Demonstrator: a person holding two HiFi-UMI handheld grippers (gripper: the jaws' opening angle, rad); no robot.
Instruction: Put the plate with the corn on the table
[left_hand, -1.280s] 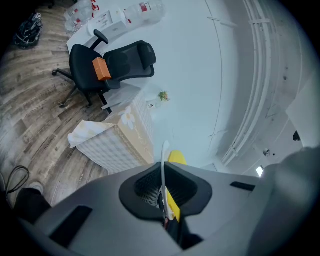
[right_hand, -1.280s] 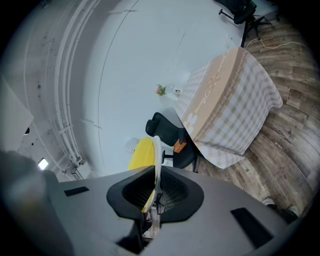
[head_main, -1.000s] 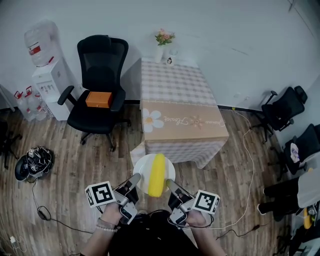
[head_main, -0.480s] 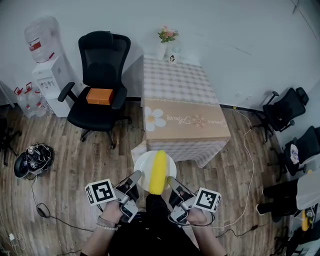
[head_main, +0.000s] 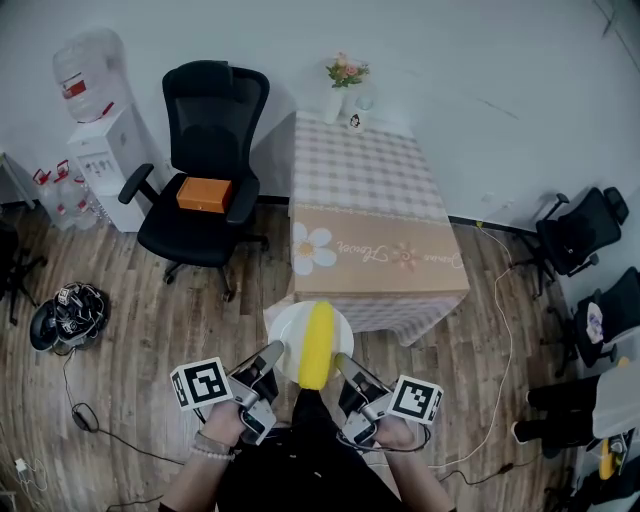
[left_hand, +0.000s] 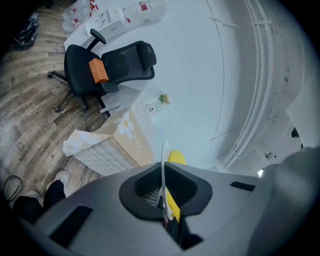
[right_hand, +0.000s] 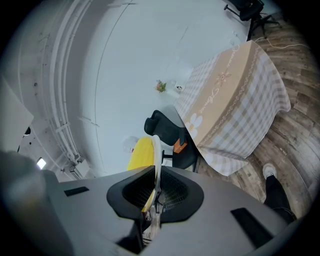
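**Plate of corn held in the air, short of the tabletop**

A wooden floor (head_main: 150, 300) runs wall to wall. Against the far wall stands the tabletop (head_main: 365, 175), draped in a checked cloth with a tan band and a daisy on its front. To its left is a black office chair (head_main: 207, 160), and further left a white water dispenser (head_main: 98, 140).

Nearer the person, above the floor and in front of the cloth's hanging edge, is the white plate (head_main: 288, 335), with the yellow corn (head_main: 318, 345) lying lengthways across it. It is not on the tabletop. The left gripper (head_main: 270, 355) pinches the plate's left rim and the right gripper (head_main: 342, 362) pinches its right rim. In each gripper view the fingers (left_hand: 142, 187) are closed tight on the thin edge of the plate, the corn just beyond.

An orange box (head_main: 205, 194) sits on the chair seat. A vase of flowers (head_main: 343, 85) stands at the tabletop's far edge.
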